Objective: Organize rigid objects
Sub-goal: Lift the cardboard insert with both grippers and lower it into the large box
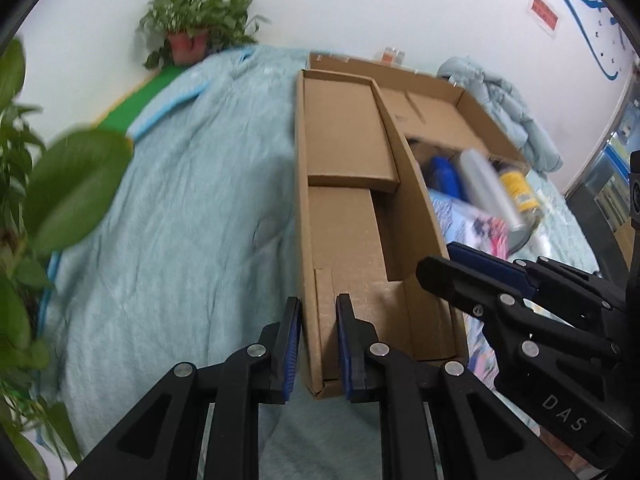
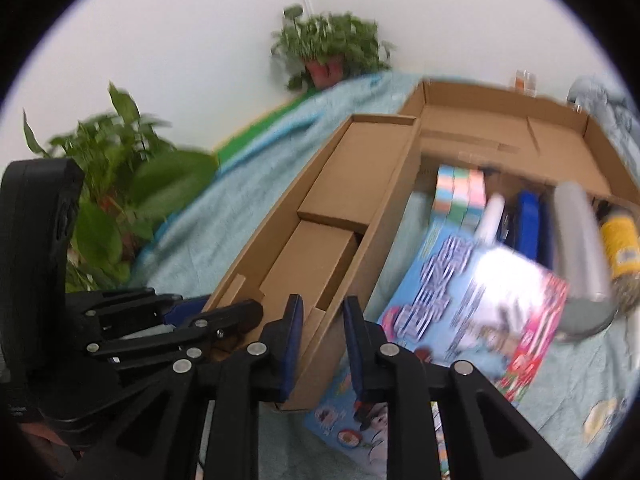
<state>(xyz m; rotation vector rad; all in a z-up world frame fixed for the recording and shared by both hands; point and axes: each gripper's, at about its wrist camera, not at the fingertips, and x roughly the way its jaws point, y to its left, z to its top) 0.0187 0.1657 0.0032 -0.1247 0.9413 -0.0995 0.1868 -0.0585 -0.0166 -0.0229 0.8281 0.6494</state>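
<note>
The box (image 1: 348, 216), a long open cardboard carton, lies on a pale blue-green blanket (image 1: 180, 208) and runs from the near edge of the bedding toward the far wall, where a wider flat carton (image 1: 436, 116) adjoins its far end. Going left to right in the left wrist view: leafy plants (image 1: 68, 188) crowd the blanket's left edge, a potted plant (image 1: 192, 20) stands at the far left corner, then comes bare blanket, then the box. The left gripper (image 1: 318, 320) is closed on the box's near left wall, one blue pad outside the cardboard and one inside. Within the box lie two folded cardboard inserts (image 1: 344, 128), one behind the other. The right gripper (image 2: 320, 320) is clamped on the box's near right wall in the same way, the wall pinched between its pads; in the left view it reaches in from the right. Right of the box, on the blanket, lie a colourful printed package (image 2: 472, 308), a pastel striped block (image 2: 460, 196), a blue item (image 2: 528, 224), a grey cylinder (image 2: 580, 240) and a yellow-labelled bottle (image 2: 620, 244), all blurred. A light blue jacket (image 1: 504, 100) is bunched at the far right edge.
</note>
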